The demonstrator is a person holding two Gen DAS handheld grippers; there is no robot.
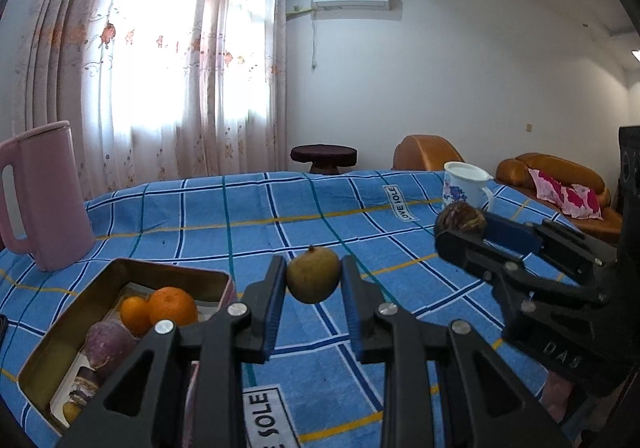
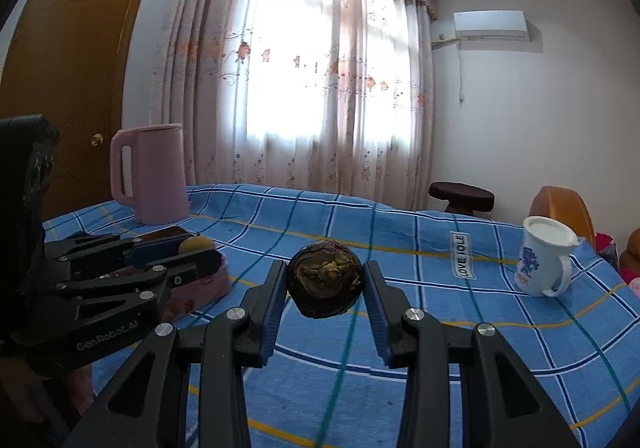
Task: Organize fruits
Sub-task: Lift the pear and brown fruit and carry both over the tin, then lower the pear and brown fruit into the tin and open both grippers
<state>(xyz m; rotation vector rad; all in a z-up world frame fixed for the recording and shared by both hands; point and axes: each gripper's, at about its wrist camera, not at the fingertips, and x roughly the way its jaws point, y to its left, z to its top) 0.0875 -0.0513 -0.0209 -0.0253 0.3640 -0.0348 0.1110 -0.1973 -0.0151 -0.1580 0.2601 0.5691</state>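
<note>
My left gripper (image 1: 314, 280) is shut on a small yellow-green round fruit (image 1: 314, 275), held above the blue checked tablecloth (image 1: 256, 215). To its left a metal tin (image 1: 80, 312) holds two oranges (image 1: 172, 306), a purple fruit (image 1: 108, 342) and other small pieces. My right gripper (image 2: 326, 288) is shut on a dark brown round fruit (image 2: 325, 284), also held above the cloth. The right gripper shows in the left wrist view (image 1: 460, 226) at the right. The left gripper shows in the right wrist view (image 2: 192, 252) at the left, with its fruit (image 2: 194, 244) over the tin (image 2: 200, 288).
A pink kettle (image 1: 44, 199) stands at the table's far left, also in the right wrist view (image 2: 150, 173). A white flowered mug (image 2: 546, 256) stands at the far right. Behind the table are a dark stool (image 1: 324, 157), orange sofas (image 1: 552, 171) and a curtained window.
</note>
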